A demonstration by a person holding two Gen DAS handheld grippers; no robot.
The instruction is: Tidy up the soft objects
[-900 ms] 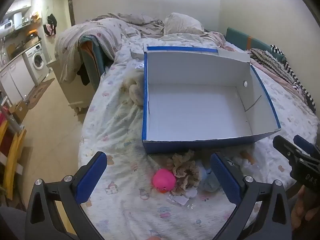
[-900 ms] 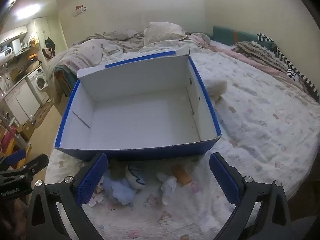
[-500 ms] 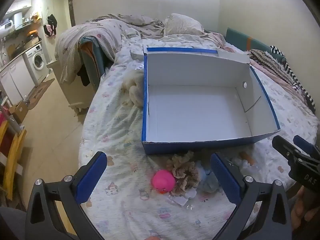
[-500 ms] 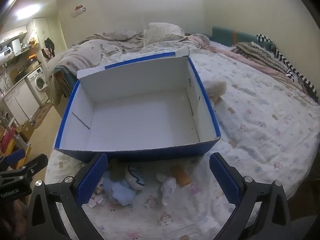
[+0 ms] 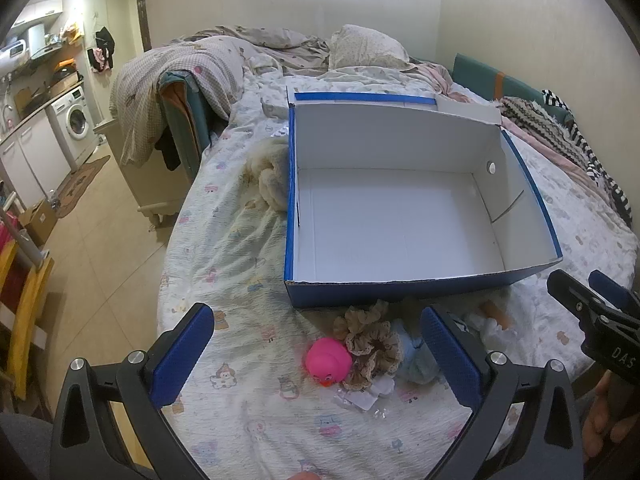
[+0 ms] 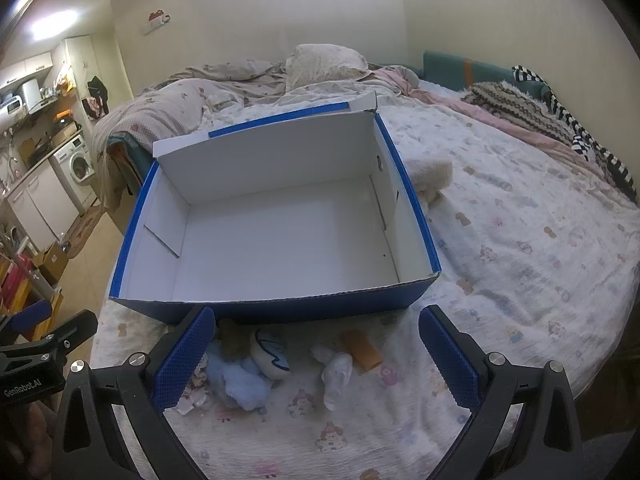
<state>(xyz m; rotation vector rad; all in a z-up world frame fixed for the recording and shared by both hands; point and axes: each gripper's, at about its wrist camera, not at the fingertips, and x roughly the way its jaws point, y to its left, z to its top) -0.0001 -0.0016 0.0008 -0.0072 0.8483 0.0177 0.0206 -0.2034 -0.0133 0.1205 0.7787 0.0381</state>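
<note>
Standoff at the foot of the bed [image 5: 224, 248]: almost nothing has changed, and the box [image 5: 400, 216] is empty.

Both views barely drift across the last second, so no grab has begun. The left gripper [image 5: 316, 354] hangs wide open with nothing in it, above the pink duck [image 5: 329, 360] and frilly scrunchie [image 5: 370, 344]. The right gripper [image 6: 316, 354], equally spread and empty, hangs over the blue plush [image 6: 240, 380], the white-and-blue toy [image 6: 270, 354], a white scrap [image 6: 336, 372] and a tan tube [image 6: 362, 350]. All of it sits bunched near the bed's bottom edge, just in front of the box's near wall. A cream plush [image 5: 272, 176] lies against the box's left side. By my read, sorting hasn't started; a first pick comes next.
</note>
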